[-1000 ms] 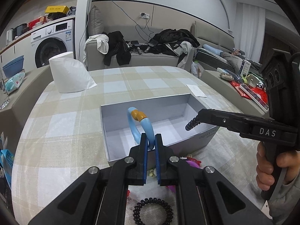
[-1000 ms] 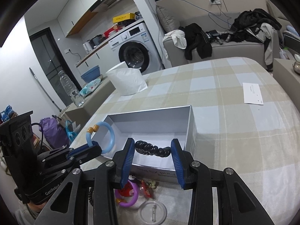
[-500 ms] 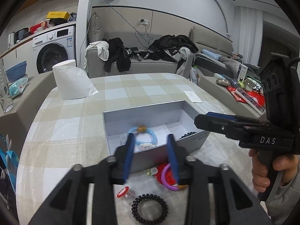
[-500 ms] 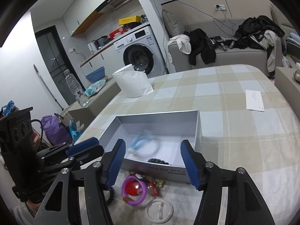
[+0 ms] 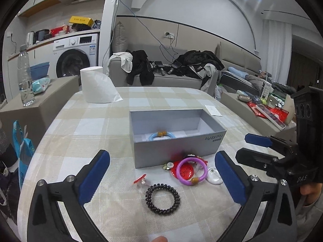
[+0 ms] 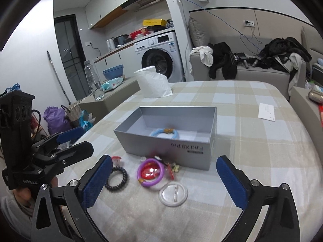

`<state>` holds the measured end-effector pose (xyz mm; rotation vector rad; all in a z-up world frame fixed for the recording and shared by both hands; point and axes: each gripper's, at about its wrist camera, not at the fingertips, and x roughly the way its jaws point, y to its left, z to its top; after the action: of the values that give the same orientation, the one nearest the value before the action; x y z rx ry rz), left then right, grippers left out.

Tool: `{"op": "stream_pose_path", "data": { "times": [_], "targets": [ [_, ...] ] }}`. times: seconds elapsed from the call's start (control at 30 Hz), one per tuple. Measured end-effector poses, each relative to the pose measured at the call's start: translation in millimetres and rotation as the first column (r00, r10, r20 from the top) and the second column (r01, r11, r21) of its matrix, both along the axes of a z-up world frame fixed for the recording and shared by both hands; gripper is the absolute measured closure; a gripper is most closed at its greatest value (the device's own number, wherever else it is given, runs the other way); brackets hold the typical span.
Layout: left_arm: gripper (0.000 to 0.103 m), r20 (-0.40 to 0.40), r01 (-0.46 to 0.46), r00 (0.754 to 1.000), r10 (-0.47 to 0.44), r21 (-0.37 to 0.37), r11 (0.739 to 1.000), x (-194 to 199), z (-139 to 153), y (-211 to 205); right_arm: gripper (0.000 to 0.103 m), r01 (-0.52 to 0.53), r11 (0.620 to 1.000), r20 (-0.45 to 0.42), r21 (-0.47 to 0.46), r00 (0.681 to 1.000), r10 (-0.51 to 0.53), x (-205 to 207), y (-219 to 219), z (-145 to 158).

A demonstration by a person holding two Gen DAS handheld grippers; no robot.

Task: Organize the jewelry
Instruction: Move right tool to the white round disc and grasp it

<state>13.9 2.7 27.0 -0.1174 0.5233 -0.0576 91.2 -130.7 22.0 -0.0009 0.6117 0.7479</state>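
In the left wrist view, the left gripper is held wide open and empty above the checked worktop. One grey box is seen with one blue bracelet lying inside it. In front of the box lie one purple bracelet and one black coil hair tie.

In the right wrist view, the right gripper is likewise spread open and empty. One clear round badge lies nearest it, just beside the purple bracelet.
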Motion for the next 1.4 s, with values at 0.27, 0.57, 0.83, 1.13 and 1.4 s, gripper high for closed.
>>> {"op": "stream_pose_path", "data": {
  "times": [0.27, 0.57, 0.83, 1.13, 1.4],
  "targets": [
    [0.002, -0.007, -0.026, 1.000, 0.026, 0.022, 0.999, -3, -15, 7, 0.000, 0.023, 1.000, -0.043, 0.013, 0.999, -0.023, 7, -8, -17],
    [0.002, -0.028, -0.026, 0.999, 0.027, 0.038, 0.999, -7, -25, 7, 0.000, 0.035, 0.999, -0.065, 0.014, 0.997, -0.034, 7, -14, -25],
    [0.002, -0.043, 0.003, 0.999, -0.001, 0.049, 0.999, -8, -28, 4, 0.000, 0.030, 0.998, -0.058, -0.050, 0.998, -0.033, 4, -4, -27],
    [0.002, -0.063, -0.013, 0.998, 0.013, 0.006, 1.000, -6, -30, 10, 0.000, 0.085, 0.975, -0.047, -0.204, 0.994, -0.096, 3, 8, -28],
    [0.002, -0.070, -0.015, 0.997, 0.015, 0.002, 1.000, -5, -30, 10, 0.016, 0.052, 0.939, -0.045, -0.340, 0.996, -0.071, 0, 24, -42]
  ]
}}
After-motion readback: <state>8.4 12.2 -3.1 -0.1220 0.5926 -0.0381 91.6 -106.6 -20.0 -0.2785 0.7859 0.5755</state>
